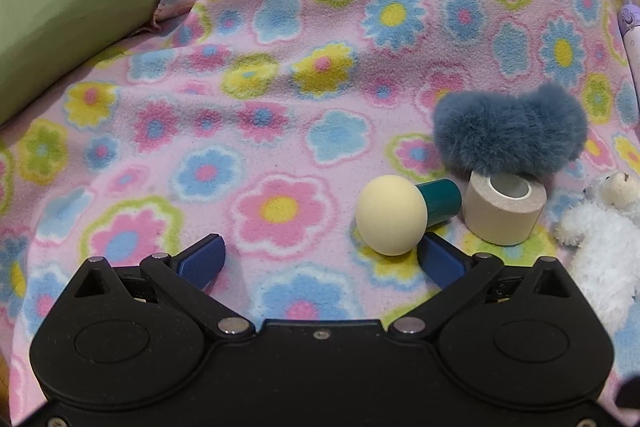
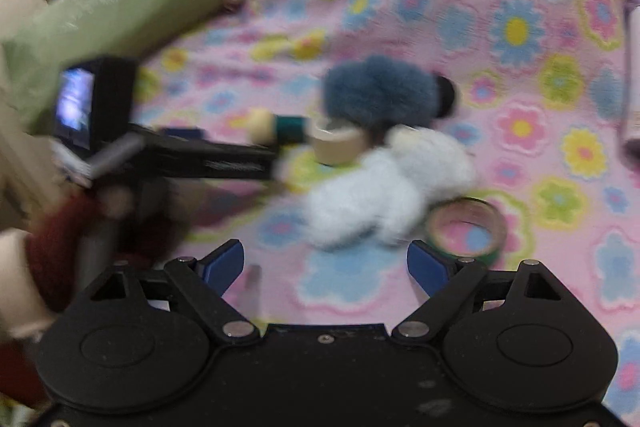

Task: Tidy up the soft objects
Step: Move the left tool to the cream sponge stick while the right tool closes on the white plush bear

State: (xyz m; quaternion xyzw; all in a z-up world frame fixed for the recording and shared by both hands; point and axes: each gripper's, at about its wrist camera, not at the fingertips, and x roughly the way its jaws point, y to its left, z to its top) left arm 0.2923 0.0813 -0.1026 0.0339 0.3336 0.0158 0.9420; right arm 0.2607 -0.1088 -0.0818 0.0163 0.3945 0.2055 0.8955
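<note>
Left claw (image 1: pixel 322 259) wide, empty, just beside cream round-headed sponge with teal handle (image 1: pixel 390 214); right claw (image 2: pixel 325 269) wide, empty, near fluffy white plush toy (image 2: pixel 380 187). Risk: sponge rolls into beige tape roll (image 1: pixel 505 211) if nudged.

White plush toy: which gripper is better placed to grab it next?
Probably right. The right gripper is open with the white plush toy just ahead of its fingers. The left gripper faces the sponge; the toy sits off at its view's edge.
</note>
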